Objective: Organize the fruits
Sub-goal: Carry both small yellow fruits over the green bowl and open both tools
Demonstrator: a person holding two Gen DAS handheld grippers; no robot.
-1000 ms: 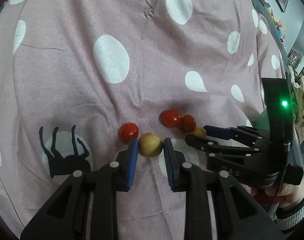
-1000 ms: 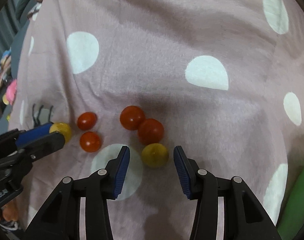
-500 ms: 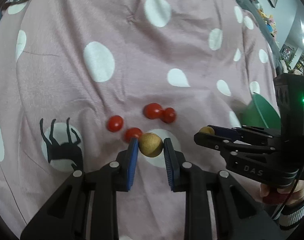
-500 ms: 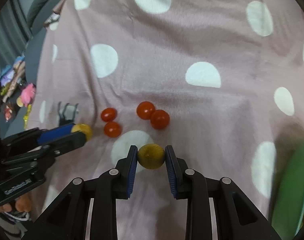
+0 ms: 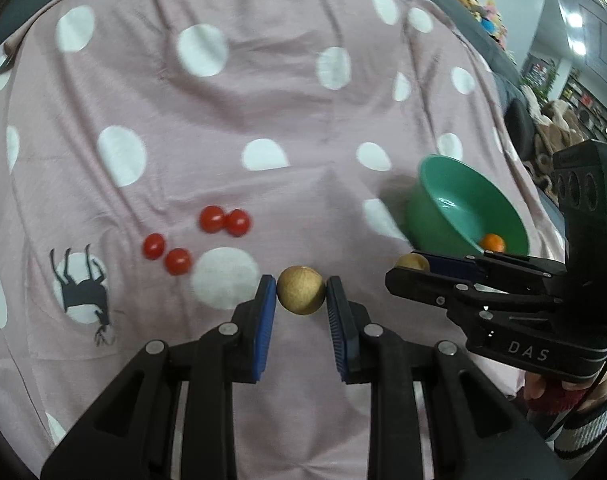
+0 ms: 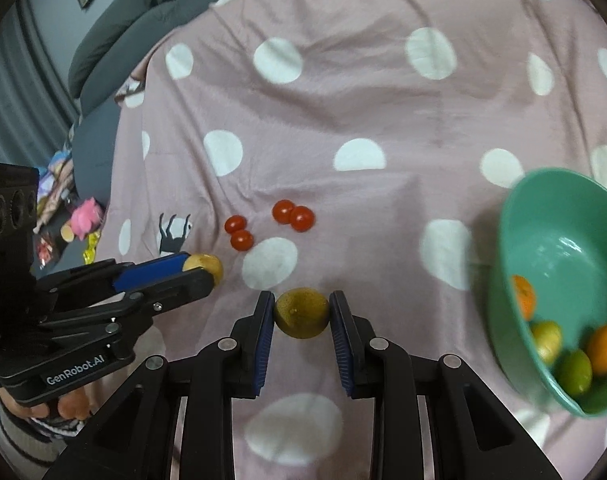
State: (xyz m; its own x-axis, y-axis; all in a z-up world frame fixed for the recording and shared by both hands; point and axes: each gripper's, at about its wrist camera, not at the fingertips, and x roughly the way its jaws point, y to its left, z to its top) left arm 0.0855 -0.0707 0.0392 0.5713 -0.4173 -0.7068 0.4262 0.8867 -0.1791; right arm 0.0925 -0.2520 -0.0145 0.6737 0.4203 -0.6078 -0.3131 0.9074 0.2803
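Both grippers are loaded. The left gripper [image 5: 301, 300] is clamped on a round tan fruit [image 5: 301, 290], matte and kind of rough-skinned, pinched between its blue pads and held up off the pink polka-dot blanket [image 5: 263, 100]. The right gripper [image 6: 302, 314] is clenched on a yellow-green fruit [image 6: 302, 313] – smooth, with a little dimple facing the camera – also clear of the fabric.

Four cherry tomatoes are lying on the blanket in two touching pairs: one pair [image 5: 224, 221] further back, the other pair [image 5: 166, 253] just beside it, nearer the deer print [image 5: 83, 284].

The green bowl [image 6: 515, 216] sits off to the right side on the blanket. From the right wrist view it's got a couple of orange fruits [image 6: 604, 349], a lime-green one [image 6: 574, 372] and a pale yellow one [image 6: 546, 340] in the bottom.

A hand [image 6: 69, 406] with a striped cuff shows under the left gripper's body in the right wrist view.
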